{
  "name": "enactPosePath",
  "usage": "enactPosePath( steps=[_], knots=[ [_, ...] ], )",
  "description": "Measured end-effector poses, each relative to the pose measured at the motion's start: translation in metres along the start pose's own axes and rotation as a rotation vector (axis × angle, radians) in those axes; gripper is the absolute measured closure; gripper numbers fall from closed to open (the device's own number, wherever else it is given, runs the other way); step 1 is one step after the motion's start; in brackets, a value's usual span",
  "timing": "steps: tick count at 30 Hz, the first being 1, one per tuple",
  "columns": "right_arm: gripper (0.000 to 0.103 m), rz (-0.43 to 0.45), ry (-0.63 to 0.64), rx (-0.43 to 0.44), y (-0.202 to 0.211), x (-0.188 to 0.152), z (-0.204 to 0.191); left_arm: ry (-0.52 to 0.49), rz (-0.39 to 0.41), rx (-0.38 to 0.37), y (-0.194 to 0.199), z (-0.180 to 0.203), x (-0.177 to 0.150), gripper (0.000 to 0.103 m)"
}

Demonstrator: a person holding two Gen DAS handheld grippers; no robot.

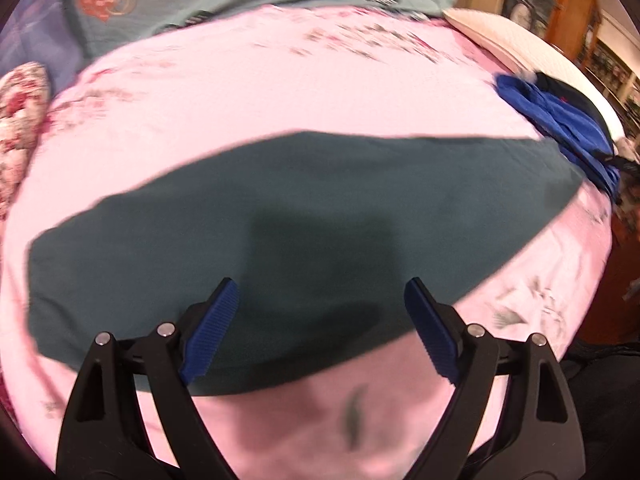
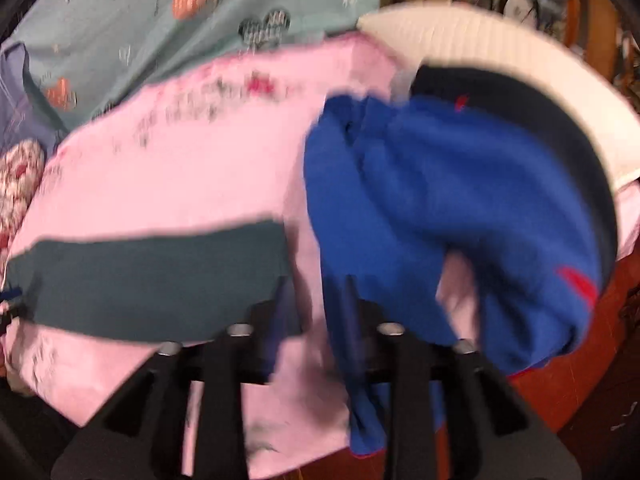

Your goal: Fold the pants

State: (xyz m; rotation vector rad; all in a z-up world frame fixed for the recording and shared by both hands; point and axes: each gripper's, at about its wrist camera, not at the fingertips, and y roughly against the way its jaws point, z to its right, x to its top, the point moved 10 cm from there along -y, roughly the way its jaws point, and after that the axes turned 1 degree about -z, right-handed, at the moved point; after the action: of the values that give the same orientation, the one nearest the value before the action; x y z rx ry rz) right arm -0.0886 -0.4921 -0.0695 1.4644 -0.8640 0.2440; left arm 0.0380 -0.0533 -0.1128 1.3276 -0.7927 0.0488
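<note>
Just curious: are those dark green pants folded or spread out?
Folded: the dark green pants lie as one flat band with straight edges on the pink sheet.

Pink bedsheet, green pants, blue garment

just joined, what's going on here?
A person is folding pants on a bed with a pink sheet, one hand-held gripper per hand. The dark green pants lie flat, folded into a long band. The left hand-held gripper hovers open over them, holding nothing. The right hand-held gripper sits at the blue garment heaped beside them; the view is too blurred to tell a grip.
</note>
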Motion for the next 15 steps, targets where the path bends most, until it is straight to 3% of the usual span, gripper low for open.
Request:
enactPosePath(
  steps=[2,4,7,9,11,15],
  knots=[
    [0.065,0.004,0.026,0.122,0.000,0.015,-0.051,0.056,-0.004,0.057,-0.003,-0.030,0.000,0.013],
    [0.064,-0.039,0.115,0.273,-0.013,0.022,-0.134,0.110,-0.033,0.087,-0.013,-0.053,-0.004,0.013],
    [0.049,-0.157,0.188,0.521,-0.042,0.025,-0.265,0.139,-0.061,0.104,-0.023,-0.070,-0.018,0.010],
    [0.049,-0.257,0.224,0.633,-0.069,0.022,-0.342,0.133,-0.057,0.106,-0.018,-0.069,-0.023,0.010],
    [0.049,-0.339,0.234,0.670,-0.104,0.021,-0.394,0.139,-0.064,0.097,-0.014,-0.070,-0.030,0.010],
    [0.049,-0.508,0.220,0.695,-0.152,0.005,-0.439,0.136,-0.085,0.084,-0.005,-0.075,-0.042,0.009]
  ],
)
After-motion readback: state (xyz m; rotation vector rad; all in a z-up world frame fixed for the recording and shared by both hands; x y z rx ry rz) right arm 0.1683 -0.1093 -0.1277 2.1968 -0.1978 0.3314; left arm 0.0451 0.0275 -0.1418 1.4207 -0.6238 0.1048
